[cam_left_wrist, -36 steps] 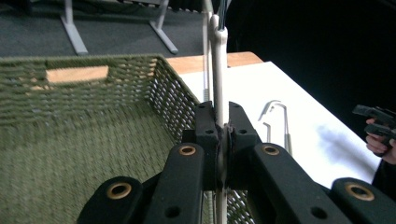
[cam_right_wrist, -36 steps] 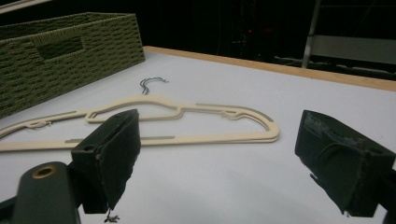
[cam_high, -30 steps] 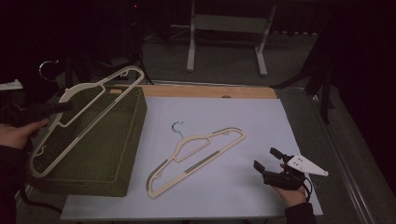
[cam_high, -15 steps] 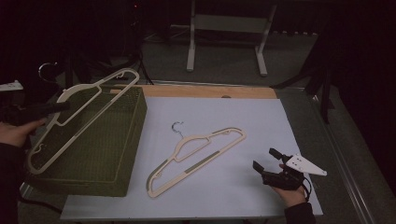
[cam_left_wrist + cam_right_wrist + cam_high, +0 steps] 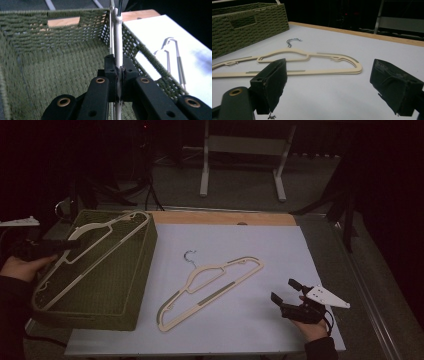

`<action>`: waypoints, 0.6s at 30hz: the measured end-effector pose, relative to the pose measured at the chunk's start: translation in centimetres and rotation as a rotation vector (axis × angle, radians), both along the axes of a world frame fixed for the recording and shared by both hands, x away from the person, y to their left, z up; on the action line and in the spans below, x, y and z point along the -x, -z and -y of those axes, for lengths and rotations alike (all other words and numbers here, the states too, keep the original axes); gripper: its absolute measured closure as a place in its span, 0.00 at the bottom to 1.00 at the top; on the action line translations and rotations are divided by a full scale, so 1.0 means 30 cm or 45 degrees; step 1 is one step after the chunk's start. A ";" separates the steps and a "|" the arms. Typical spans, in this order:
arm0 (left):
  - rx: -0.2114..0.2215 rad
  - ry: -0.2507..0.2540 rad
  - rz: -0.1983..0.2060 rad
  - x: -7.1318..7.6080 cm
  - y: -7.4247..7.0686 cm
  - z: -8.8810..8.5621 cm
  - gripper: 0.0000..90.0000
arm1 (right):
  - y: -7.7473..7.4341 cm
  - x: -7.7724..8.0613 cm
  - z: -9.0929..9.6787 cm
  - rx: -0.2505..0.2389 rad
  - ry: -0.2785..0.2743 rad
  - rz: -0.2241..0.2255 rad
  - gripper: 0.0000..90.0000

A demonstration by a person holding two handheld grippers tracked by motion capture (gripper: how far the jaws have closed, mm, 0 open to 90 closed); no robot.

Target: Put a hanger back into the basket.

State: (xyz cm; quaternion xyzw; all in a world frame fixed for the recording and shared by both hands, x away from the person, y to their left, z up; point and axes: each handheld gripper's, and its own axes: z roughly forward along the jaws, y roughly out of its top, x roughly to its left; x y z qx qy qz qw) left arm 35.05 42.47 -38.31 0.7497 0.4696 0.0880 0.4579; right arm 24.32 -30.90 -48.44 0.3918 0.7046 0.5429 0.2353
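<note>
A cream hanger (image 5: 107, 237) slants over the green woven basket (image 5: 142, 270) at the table's left, its lower end down inside. My left gripper (image 5: 70, 245) comes in from the left and is shut on the hanger's bar. In the left gripper view the jaws (image 5: 119, 62) pinch the hanger (image 5: 117, 32) above the basket's floor (image 5: 50, 62). A second cream hanger (image 5: 210, 285) with a metal hook lies flat on the white cover. My right gripper (image 5: 283, 289) rests at the front right, open, with nothing between its jaws (image 5: 329, 82), facing that hanger (image 5: 312, 56).
The white cover (image 5: 280, 250) spans the table, with a wooden strip (image 5: 225, 217) along its far edge. A metal stand (image 5: 240, 165) is on the floor behind the table. The basket (image 5: 244, 27) takes up the left side.
My left hand has sunk with the hanger, which now sits lower over the basket. The right gripper and the hanger on the table have stayed put.
</note>
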 end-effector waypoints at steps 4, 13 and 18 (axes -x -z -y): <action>-0.009 -0.006 -0.015 -0.003 0.019 0.006 0.97 | -0.001 -0.001 -0.003 0.004 0.000 0.001 0.16; -0.067 0.013 -0.083 -0.028 0.070 0.047 0.97 | 0.000 -0.002 -0.001 0.003 0.002 0.000 0.16; -0.088 0.003 -0.121 -0.038 0.106 0.056 0.96 | 0.000 -0.002 -0.001 0.005 0.002 0.000 0.16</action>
